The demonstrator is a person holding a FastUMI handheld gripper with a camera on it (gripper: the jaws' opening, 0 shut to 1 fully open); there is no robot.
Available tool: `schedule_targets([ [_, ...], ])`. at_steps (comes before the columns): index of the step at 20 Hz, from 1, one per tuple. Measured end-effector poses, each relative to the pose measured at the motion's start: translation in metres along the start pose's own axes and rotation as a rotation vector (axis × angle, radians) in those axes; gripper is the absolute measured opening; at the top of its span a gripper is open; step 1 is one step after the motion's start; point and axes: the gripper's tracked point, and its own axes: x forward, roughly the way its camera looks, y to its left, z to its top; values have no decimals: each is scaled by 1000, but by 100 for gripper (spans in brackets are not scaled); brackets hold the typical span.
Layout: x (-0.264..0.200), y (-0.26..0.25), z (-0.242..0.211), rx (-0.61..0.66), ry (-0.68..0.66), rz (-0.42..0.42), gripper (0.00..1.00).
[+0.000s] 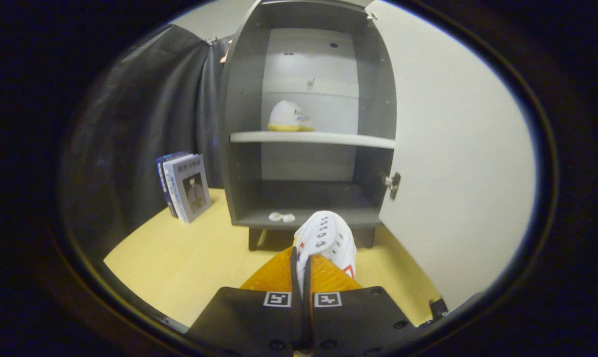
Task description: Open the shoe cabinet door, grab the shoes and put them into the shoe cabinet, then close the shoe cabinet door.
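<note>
Yellow tabletop (180,267) carries the cabinet (239,124) with its door (457,148) swung wide, one shoe (290,118) already shelved, while the gripper (301,270) pinches the second shoe (328,238) just before the bottom compartment, seemingly ready for stowing.

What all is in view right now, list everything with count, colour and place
cabinet: one, dark grey, on the floor, ahead of the gripper
door: one, white, swung open at the cabinet's right
shelf: one, pale, midway up the cabinet
shelved shoe: one, white with yellow sole, on the shelf
held shoe: one, white, between the fingers
small pieces: two, white, on the cabinet's bottom board
books: a few, blue and grey, left of the cabinet
floor: yellow
gripper: one, shut on the held shoe
</note>
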Motion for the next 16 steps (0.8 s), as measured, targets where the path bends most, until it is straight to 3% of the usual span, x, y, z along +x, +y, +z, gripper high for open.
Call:
schedule_targets([
  [8, -5, -11, 153, 19, -205, -82, 2],
  [16, 55, -21, 253, -16, -327, -53, 2],
])
